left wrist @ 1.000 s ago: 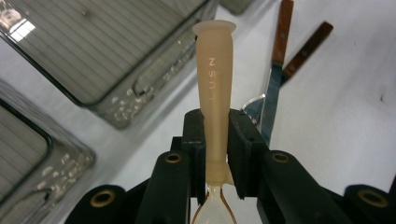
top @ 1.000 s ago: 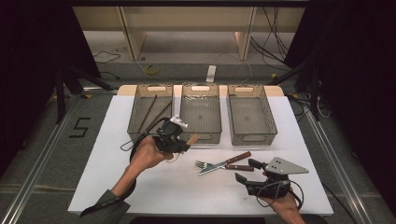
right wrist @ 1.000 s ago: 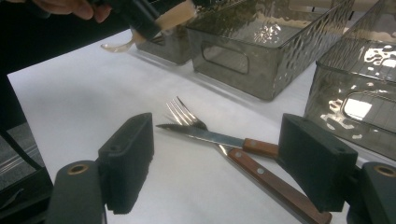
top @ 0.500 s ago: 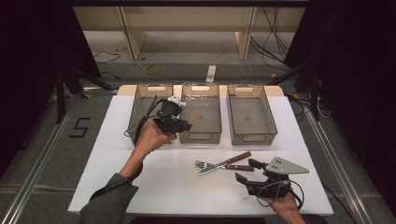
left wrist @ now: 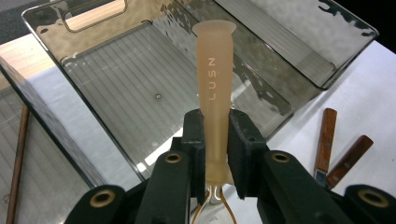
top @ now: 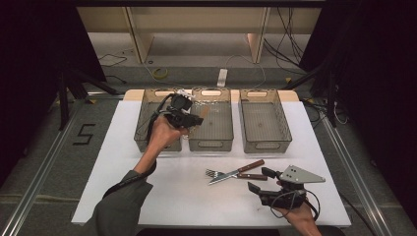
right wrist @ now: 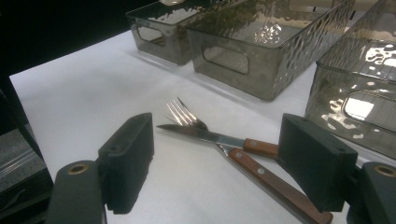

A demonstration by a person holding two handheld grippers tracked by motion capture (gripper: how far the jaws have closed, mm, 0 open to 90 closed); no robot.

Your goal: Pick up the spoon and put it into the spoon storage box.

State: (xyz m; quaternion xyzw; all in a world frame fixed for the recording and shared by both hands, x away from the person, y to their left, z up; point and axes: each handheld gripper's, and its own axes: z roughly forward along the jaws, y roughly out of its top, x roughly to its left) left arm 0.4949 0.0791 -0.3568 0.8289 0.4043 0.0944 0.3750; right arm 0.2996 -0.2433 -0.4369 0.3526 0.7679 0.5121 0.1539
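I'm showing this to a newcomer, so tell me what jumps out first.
The left tongs, shut on a pale peach handle marked LUSN with thin wires at its lower end, hang over the middle smoked clear plastic bin. On the white table, a steel fork and a wooden-handled steak knife lie crossed just ahead of the open right tongs.

- The left gripper point(left wrist: 215, 144) squeezes a pale orange handle point(left wrist: 214, 88) between its two black jaws.
- The handle points up and has letters on it.
- Thin wires, maybe a whisk, hang out below.
- A clear bin point(left wrist: 116, 107) sits behind it.
- Two wooden handles point(left wrist: 336, 149) lie on the white table point(left wrist: 355, 93).
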